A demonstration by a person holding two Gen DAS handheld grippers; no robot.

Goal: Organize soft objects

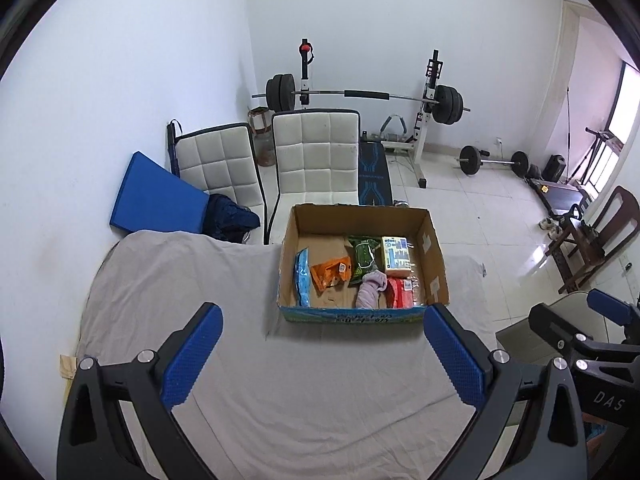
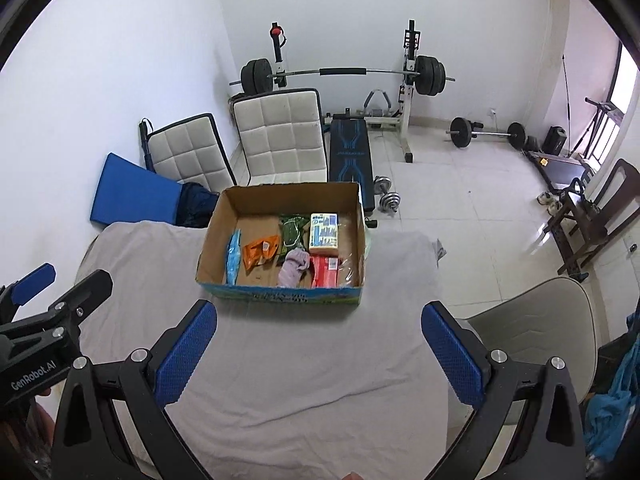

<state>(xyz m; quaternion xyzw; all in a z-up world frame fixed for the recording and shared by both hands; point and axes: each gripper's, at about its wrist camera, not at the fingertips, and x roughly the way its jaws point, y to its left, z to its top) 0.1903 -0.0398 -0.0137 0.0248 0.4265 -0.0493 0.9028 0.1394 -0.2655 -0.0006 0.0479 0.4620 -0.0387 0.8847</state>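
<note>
Soft objects [image 1: 371,289] lying together inside the cardboard box [image 1: 434,248] at the bench's [image 1: 168,288] far side, nothing soft showing on the grey cloth, so seeming nearly or fully sorted. Left hand-held gripper [image 1: 322,354] and right hand-held gripper [image 2: 318,350] hovering spread wide, gripping nothing. Bare cloth lying ahead; bench edge falling away just right of the box.
</note>
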